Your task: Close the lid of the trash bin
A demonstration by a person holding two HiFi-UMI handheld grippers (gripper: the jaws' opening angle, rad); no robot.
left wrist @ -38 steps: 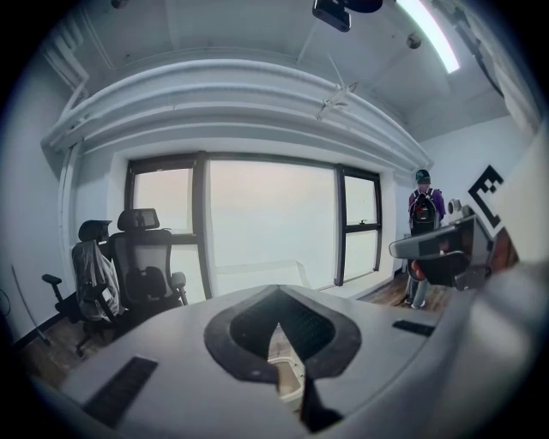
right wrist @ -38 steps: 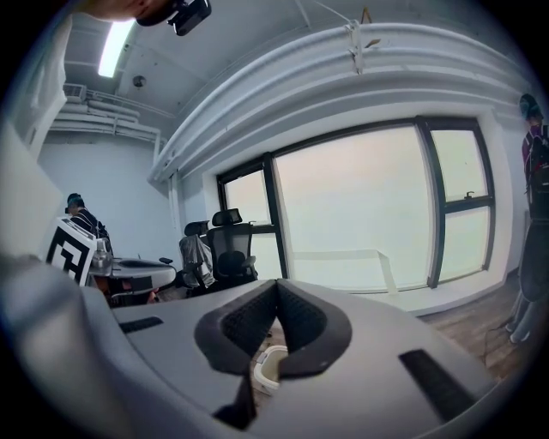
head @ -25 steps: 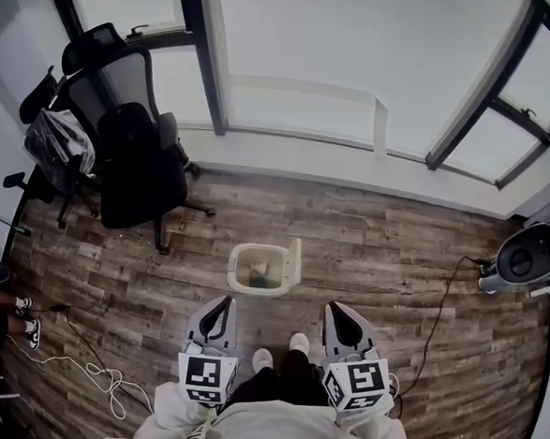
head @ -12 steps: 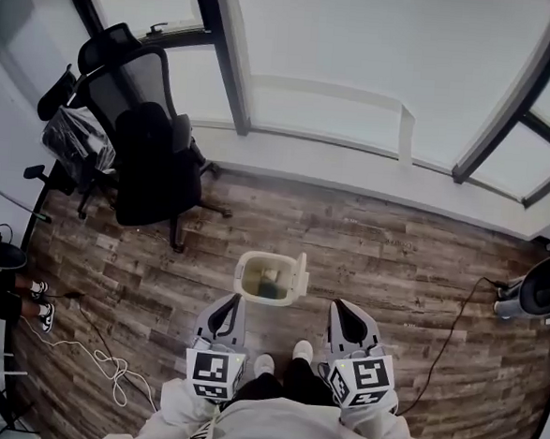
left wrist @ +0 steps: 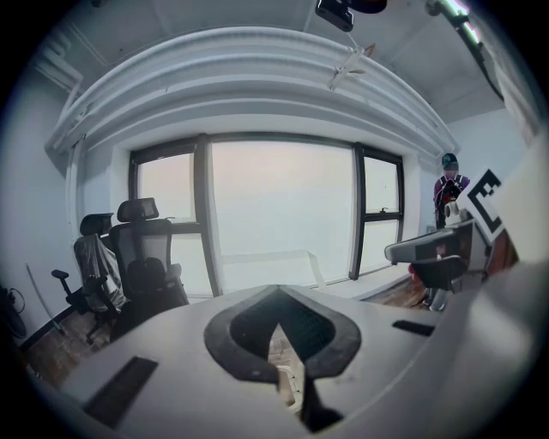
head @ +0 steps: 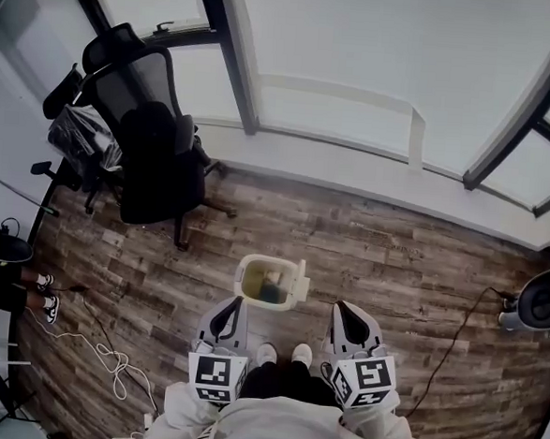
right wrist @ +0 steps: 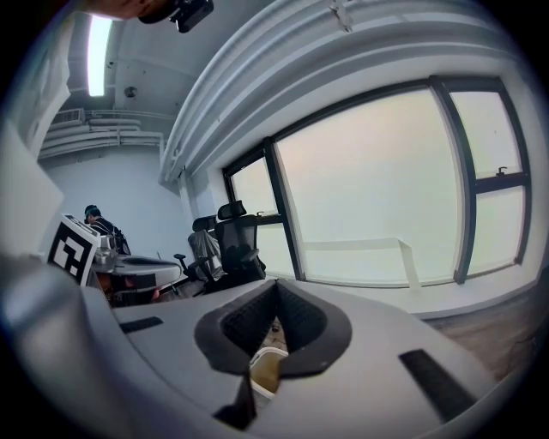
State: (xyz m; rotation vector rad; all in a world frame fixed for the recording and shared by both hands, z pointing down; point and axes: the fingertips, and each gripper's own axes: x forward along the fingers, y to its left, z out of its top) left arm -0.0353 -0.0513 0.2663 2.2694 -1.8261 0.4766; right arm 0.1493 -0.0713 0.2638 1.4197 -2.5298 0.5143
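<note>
A small pale trash bin (head: 263, 283) stands on the wooden floor just ahead of my feet. Its lid (head: 300, 278) is swung up on the bin's right side, and something lies inside. My left gripper (head: 228, 306) hangs near the bin's left front corner, and my right gripper (head: 343, 312) is off to the bin's right. Both are shut with nothing between the jaws and are apart from the bin. A sliver of the bin (left wrist: 288, 387) shows below the shut left gripper (left wrist: 276, 302). The bin's rim (right wrist: 266, 367) also shows under the right gripper (right wrist: 276, 296).
A black office chair (head: 155, 159) stands at the back left, with a second chair holding a bag (head: 77, 134) beside it. A white cable (head: 105, 366) lies on the floor at the left. A round device (head: 541, 306) sits at the right edge. Large windows (head: 362, 51) line the far wall.
The view has moved forward and to the right, so the bin now sits closer to both grippers. The grippers keep the same shut pose; the lid is still up.
</note>
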